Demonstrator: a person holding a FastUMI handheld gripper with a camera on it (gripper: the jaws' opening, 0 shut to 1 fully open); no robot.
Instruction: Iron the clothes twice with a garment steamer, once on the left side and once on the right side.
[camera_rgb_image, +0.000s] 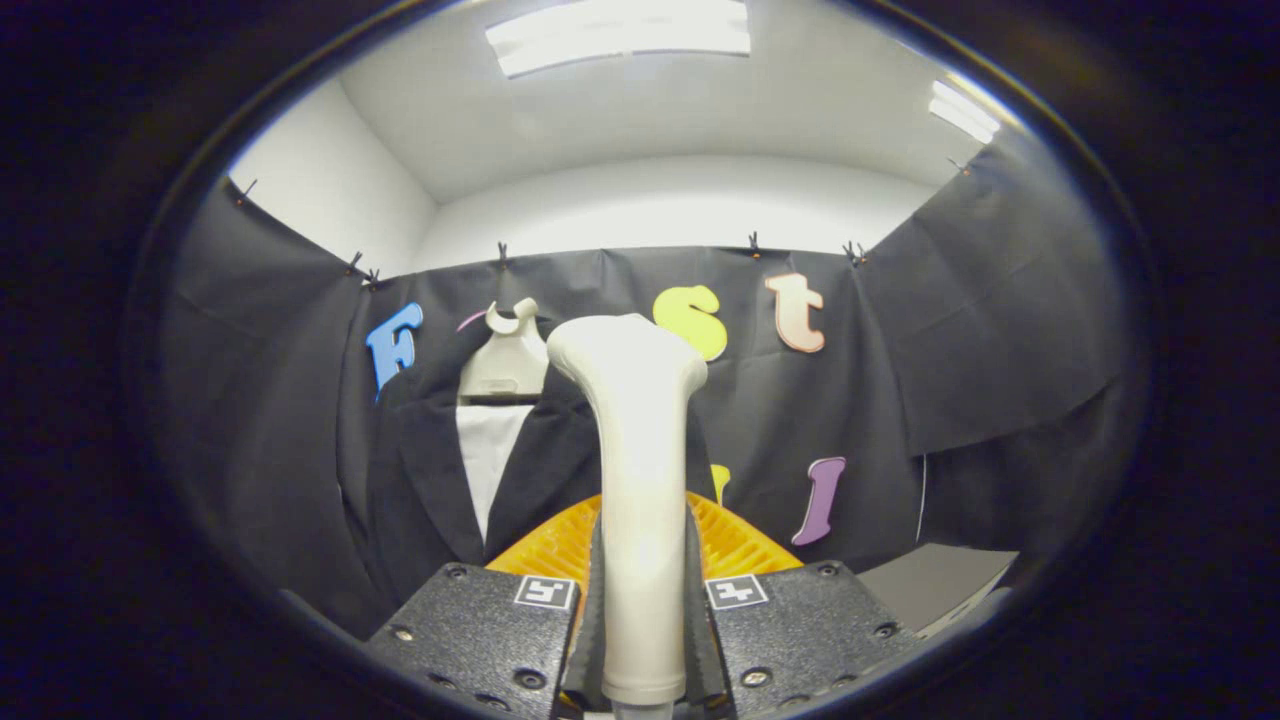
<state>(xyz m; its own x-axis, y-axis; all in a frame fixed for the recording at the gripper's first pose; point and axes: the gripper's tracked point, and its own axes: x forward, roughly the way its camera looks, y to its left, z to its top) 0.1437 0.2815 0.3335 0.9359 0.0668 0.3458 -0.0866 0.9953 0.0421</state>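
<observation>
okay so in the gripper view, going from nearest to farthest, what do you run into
gripper shut on the garment steamer → orange ribbed stand just beyond the fingers → dark suit jacket hanging on a pale hanger → black cloth wall.

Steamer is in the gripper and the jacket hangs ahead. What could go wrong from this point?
1. The gripper is shut on the steamer's smooth handle; it could slip or twist during a pass.
2. The steamer head sits right of the jacket, so a pass begun here may miss a side.
3. The orange ribbed piece lies just beyond the fingers and might catch on a downstroke.
</observation>
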